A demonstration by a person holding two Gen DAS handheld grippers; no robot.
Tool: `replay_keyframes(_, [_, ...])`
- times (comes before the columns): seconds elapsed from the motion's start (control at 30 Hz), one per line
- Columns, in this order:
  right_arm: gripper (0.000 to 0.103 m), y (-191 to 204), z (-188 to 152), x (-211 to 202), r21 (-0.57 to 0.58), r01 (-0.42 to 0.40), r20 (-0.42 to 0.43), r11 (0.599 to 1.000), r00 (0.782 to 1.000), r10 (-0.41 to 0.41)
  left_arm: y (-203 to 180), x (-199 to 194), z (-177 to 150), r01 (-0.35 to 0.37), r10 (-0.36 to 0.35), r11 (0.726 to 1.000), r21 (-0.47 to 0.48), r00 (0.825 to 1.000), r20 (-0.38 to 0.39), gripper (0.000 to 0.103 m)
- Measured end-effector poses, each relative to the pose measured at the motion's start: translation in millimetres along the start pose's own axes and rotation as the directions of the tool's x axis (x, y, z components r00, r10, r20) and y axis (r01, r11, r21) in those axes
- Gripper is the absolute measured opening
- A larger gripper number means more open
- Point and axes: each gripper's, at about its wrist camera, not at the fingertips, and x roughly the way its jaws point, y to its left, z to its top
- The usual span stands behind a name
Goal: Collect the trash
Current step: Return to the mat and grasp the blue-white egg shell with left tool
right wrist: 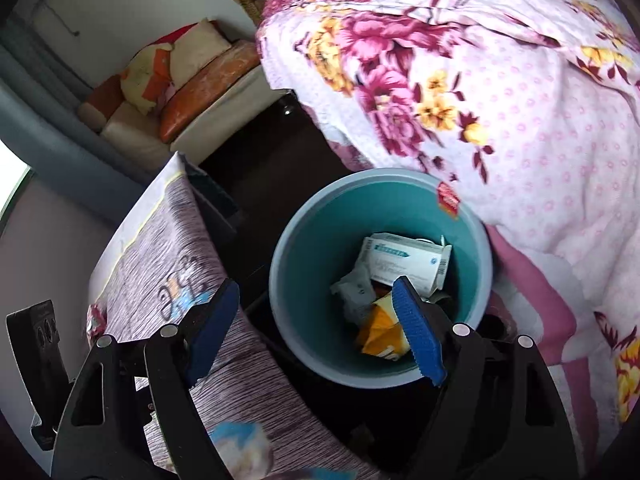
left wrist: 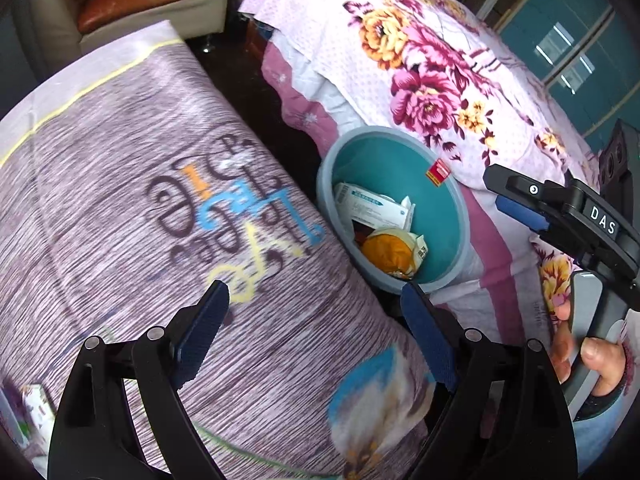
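Teal inside, the bin [right wrist: 320, 240] holds a white carton [right wrist: 404, 260] and an orange wrapper [right wrist: 380, 332]. "DAS" is printed on the right tongs [left wrist: 520, 208]. Both the left tongs [left wrist: 316, 336] and the right stand wide and hold nothing.

Left wrist: looks down along its fingers at the tablecloth [left wrist: 160, 220] close below, the bin [left wrist: 452, 216] farther ahead on the right.
Right wrist: looks steeply down into the bin [right wrist: 304, 264] from just above, tablecloth [right wrist: 168, 264] at left.
Shared: bin, box [left wrist: 372, 204] [right wrist: 404, 260], tablecloth, quilt [left wrist: 420, 72] [right wrist: 500, 100], sofa [left wrist: 152, 4] [right wrist: 168, 100] at the back.
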Motion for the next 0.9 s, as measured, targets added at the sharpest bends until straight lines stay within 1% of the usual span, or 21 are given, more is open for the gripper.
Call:
replay_keyframes(0.1, [0.075, 12.2, -2.9, -0.6, -0.018, -0.004, -0.004, 1.0, 1.0, 0.004, 13.2, -11.2, -8.0, -0.006, 0.006, 1.0, -0.02, 1.0, 0.013, 0.088])
replay_keyframes(0.2, [0.076, 38.6, -8.6, -0.5, -0.064, -0.017, -0.018, 0.998, 1.0, 0.016, 31.0, -24.1, -18.3, -0.016, 0.017, 0.999, -0.051, 0.999, 0.027, 0.089])
replay_keyframes(0.3, [0.076, 50.2, -13.6, -1.2, -0.082, -0.026, -0.026, 0.996, 0.999, 0.024, 52.8, -38.6, -31.2, -0.029, 0.032, 0.996, -0.089, 0.999, 0.04, 0.089])
replay_keyframes(0.4, [0.076, 81.8, -23.9, 1.6, -0.134, -0.048, -0.064, 0.99, 0.997, 0.039, 75.4, -54.3, -45.3, -0.045, 0.051, 0.991, -0.122, 0.997, 0.05, 0.089])
replay_keyframes(0.5, [0.076, 99.2, -30.9, 1.5, -0.16, -0.059, -0.081, 0.985, 0.996, 0.047, 100.4, -73.4, -62.3, -0.073, 0.083, 0.986, -0.15, 0.995, 0.061, 0.089])
replay_keyframes(0.53, [0.076, 110.6, -36.0, 2.7, -0.183, -0.066, -0.093, 0.981, 0.994, 0.05, 106.3, -77.7, -66.3, -0.08, 0.091, 0.984, -0.157, 0.994, 0.065, 0.089])
replay_keyframes(0.6, [0.076, 134.2, -48.1, 7.2, -0.232, -0.084, -0.125, 0.969, 0.991, 0.056, 126.5, -91.5, -80.1, -0.1, 0.115, 0.977, -0.187, 0.991, 0.072, 0.089])
replay_keyframes(0.67, [0.076, 146.9, -54.9, 9.5, -0.253, -0.093, -0.139, 0.963, 0.989, 0.059, 143.2, -102.2, -91.7, -0.112, 0.131, 0.97, -0.217, 0.988, 0.079, 0.089])
replay_keyframes(0.7, [0.076, 160.8, -61.9, 11.9, -0.282, -0.106, -0.158, 0.953, 0.985, 0.063, 153.4, -108.3, -98.9, -0.123, 0.145, 0.965, -0.233, 0.986, 0.08, 0.089])
replay_keyframes(0.73, [0.076, 163.6, -63.8, 12.2, -0.285, -0.108, -0.16, 0.952, 0.985, 0.063, 160.3, -112.1, -103.6, -0.134, 0.157, 0.961, -0.242, 0.984, 0.08, 0.089])
replay_keyframes(0.77, [0.076, 179.4, -72.5, 14.7, -0.313, -0.122, -0.181, 0.942, 0.981, 0.067, 171.1, -117.5, -111.7, -0.156, 0.181, 0.953, -0.259, 0.981, 0.077, 0.089])
replay_keyframes(0.8, [0.076, 180.4, -72.8, 14.4, -0.311, -0.12, -0.179, 0.943, 0.982, 0.066, 176.7, -120.1, -116.2, -0.165, 0.192, 0.949, -0.268, 0.979, 0.075, 0.089])
replay_keyframes(0.83, [0.076, 191.0, -78.4, 15.7, -0.328, -0.131, -0.191, 0.936, 0.979, 0.07, 188.0, -124.6, -124.4, -0.179, 0.207, 0.94, -0.29, 0.976, 0.07, 0.089])
replay_keyframes(0.9, [0.076, 205.0, -86.8, 17.7, -0.35, -0.142, -0.202, 0.926, 0.977, 0.074, 202.5, -129.1, -134.7, -0.185, 0.217, 0.928, -0.324, 0.974, 0.066, 0.089])
